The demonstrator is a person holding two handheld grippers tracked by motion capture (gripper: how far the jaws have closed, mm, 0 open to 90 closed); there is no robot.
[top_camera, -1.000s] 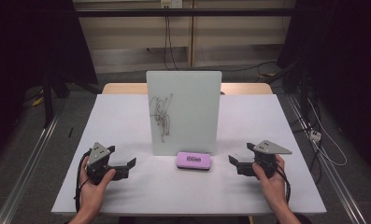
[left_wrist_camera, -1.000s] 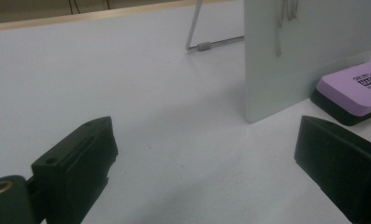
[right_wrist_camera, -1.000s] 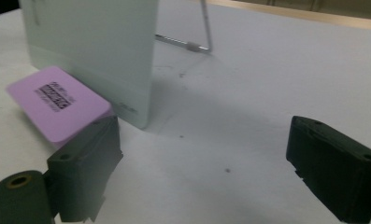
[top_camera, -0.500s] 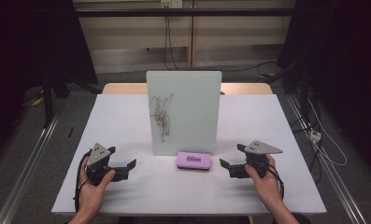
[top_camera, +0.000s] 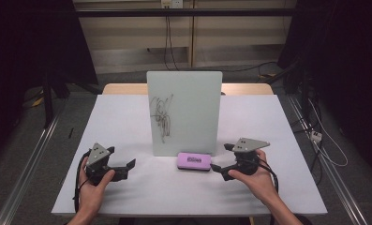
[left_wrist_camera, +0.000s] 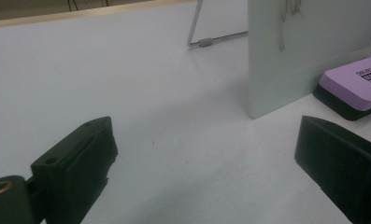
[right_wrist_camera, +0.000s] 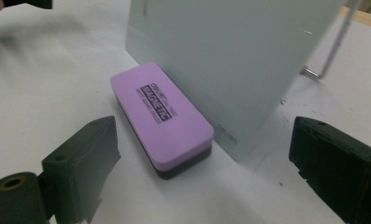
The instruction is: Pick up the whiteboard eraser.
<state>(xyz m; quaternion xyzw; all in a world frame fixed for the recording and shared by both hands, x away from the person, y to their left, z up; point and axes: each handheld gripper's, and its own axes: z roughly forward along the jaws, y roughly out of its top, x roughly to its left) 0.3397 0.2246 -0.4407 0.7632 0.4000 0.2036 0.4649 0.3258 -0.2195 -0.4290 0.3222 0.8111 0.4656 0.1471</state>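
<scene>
The left gripper (top_camera: 127, 166) is resting low over the white table (top_camera: 122, 122) at its near left, jaws spread wide and holding nothing. Right of it, a small whiteboard (top_camera: 186, 110) is standing upright on a wire stand (left_wrist_camera: 198, 32), with dark scribbles (top_camera: 161, 115) on its face. The purple eraser (top_camera: 193, 161) is lying flat just in front of the board's lower right corner. The right gripper (top_camera: 219, 167) is sitting just beside the eraser's right end, jaws wide apart and empty.
</scene>
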